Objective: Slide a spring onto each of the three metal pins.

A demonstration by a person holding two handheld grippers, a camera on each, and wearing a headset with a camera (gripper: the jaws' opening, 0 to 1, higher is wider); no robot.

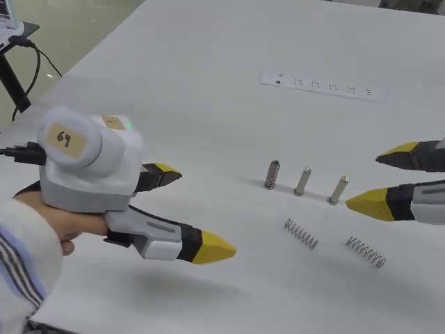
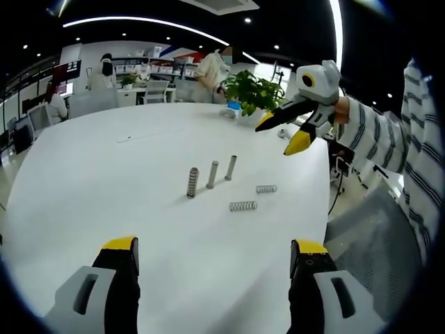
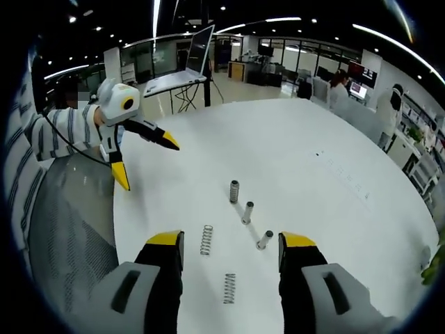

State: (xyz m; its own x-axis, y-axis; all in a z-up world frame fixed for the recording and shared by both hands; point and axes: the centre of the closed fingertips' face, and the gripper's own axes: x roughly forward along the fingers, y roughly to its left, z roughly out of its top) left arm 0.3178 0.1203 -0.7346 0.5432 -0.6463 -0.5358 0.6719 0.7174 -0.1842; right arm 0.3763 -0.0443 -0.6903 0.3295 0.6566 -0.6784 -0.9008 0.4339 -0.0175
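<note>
The left tool (image 1: 191, 209) is spread wide. Its two dark jaws end in smooth yellow wedge tips, and its rounded white plastic body sits in a hand (image 1: 66, 223) below a striped sleeve (image 1: 21, 264). It grips nothing and hangs above the surface, well apart from the pins. The right tool (image 1: 375, 178) is also wide apart, with pointed yellow tips on black jaws. It is held in the air off the right end of the row of pins and touches nothing.

Between the two tools, three slim metal pins stand upright in a short row on the smooth white surface (image 1: 208, 83). In the head view, the left pin (image 1: 272, 175) has a coiled wire spring around its shaft. The middle pin (image 1: 302, 181) and the right pin (image 1: 338, 189) are bare, polished cylinders.

Two thin helical springs lie flat on the near side of the row. The nearer spring (image 1: 301, 234) lies in front of the middle pin, and the outer spring (image 1: 366, 251) lies beyond the right pin.

Farther back, a flat white power strip (image 1: 323, 87) lies in the surface. The left gripper view shows a leafy green plant (image 2: 254, 90) at the surface's far edge.
</note>
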